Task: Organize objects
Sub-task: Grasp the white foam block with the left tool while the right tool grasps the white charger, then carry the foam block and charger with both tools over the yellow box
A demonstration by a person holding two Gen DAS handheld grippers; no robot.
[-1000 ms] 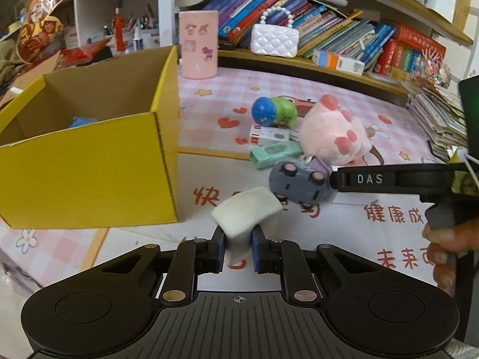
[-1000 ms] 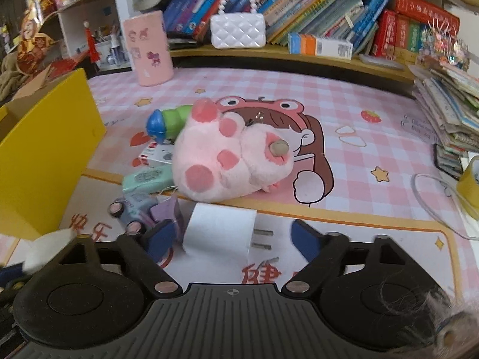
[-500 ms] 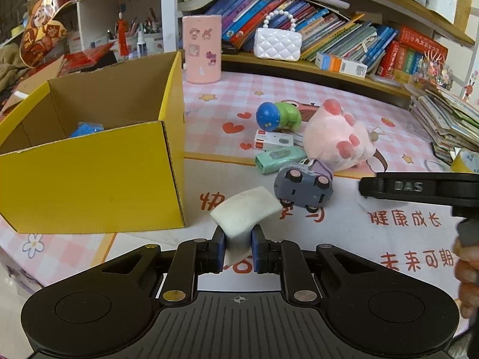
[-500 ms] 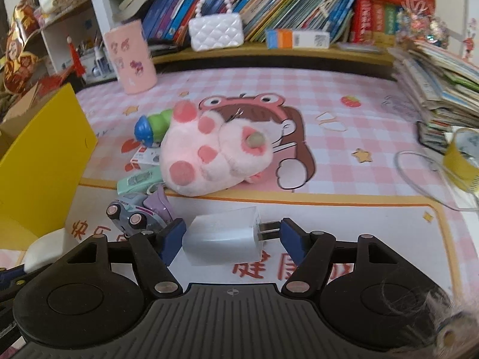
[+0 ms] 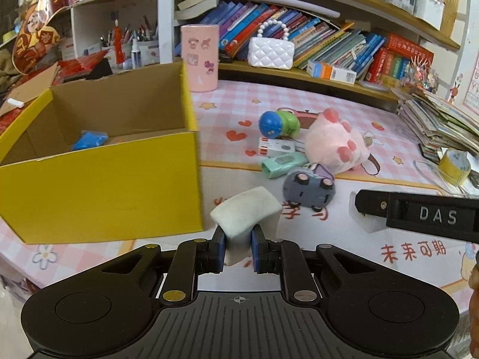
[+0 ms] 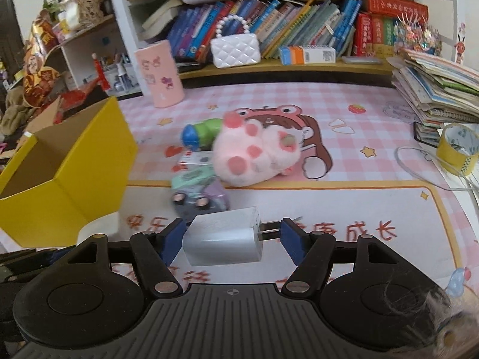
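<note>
My left gripper (image 5: 238,239) is shut on a soft white block (image 5: 245,209), held just right of the open yellow cardboard box (image 5: 101,191). A blue item (image 5: 89,139) lies inside the box. My right gripper (image 6: 233,234) is shut on a white charger plug (image 6: 221,242): one pad is against its body, the other against its prongs, and it hangs above the mat. The left wrist view shows that gripper's finger (image 5: 419,215) at the right with the charger (image 5: 363,221) behind it. The box (image 6: 89,179) stands to the left in the right wrist view.
On the mat lie a grey-purple toy car (image 5: 308,188), a mint case (image 5: 283,164), a small white box (image 5: 278,148), a blue-green toy (image 5: 278,124) and a pink plush (image 5: 335,146). A pink cup (image 5: 199,56) stands behind the box. Stacked books (image 5: 440,119) and a tape roll (image 6: 456,149) crowd the right.
My right gripper's jaws closed onto the charger and lifted it off the mat, drawing back from the toy car. My left gripper drew back slightly, still holding the white block.
</note>
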